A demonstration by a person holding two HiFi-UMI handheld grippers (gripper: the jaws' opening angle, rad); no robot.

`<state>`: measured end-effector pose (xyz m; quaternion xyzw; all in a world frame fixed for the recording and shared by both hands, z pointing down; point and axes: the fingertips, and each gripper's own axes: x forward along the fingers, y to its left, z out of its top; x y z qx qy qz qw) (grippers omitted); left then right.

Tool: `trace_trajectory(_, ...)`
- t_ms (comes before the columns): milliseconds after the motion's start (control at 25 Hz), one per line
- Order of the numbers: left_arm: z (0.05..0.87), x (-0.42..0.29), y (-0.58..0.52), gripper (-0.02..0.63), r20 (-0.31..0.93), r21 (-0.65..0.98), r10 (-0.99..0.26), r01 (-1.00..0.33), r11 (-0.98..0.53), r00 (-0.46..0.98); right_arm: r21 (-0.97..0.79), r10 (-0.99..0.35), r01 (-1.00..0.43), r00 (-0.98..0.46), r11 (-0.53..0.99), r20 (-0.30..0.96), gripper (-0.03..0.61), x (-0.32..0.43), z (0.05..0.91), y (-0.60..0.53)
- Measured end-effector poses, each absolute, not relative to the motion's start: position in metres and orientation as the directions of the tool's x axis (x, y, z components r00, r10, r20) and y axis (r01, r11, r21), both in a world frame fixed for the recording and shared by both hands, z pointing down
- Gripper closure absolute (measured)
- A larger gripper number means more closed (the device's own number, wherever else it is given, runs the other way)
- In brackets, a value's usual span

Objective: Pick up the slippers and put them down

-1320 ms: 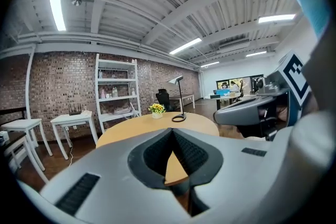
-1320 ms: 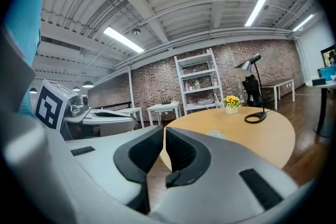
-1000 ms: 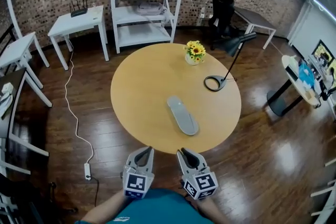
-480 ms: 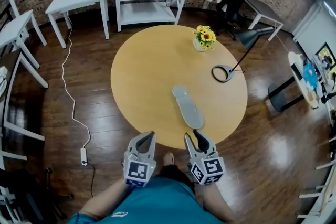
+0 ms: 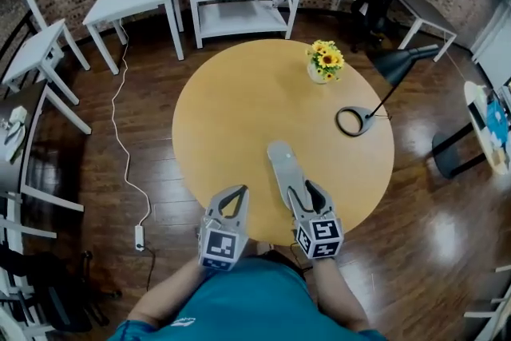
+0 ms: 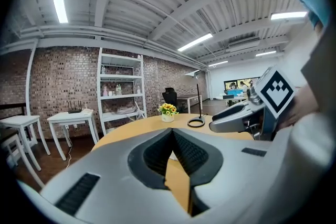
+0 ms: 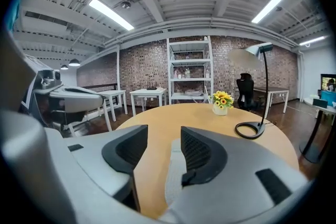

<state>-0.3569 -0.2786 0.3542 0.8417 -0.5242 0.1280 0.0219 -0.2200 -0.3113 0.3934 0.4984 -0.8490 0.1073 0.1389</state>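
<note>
At near edge of round table point(image 5: 231, 116): grey slipper point(image 5: 281, 165) flat, near end low between right tongs point(image 5: 303, 192). Right tongs spreading, pads clear of it, aligned lengthwise for pick. Left tongs point(image 5: 234, 194) pressed together, empty, parked alongside, likely spare.

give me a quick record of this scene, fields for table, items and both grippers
table: round wooden table
slipper: one grey slipper, lying flat near the person's edge
other items: sunflower pot, black desk lamp
left gripper: fingers together, empty, at the table's near edge
right gripper: fingers opening, slipper's near end between them, not gripped
</note>
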Motion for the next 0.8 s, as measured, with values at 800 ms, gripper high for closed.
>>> trace_trajectory(800, 0.425, -0.282, -0.362, 0.609, 0.429, -0.085, -0.806, -0.870, -0.485, 0.408, -0.086, -0.572, -0.844, -0.431, 0.530, 0.698, 0.269, -0.180, 0.578, -0.393)
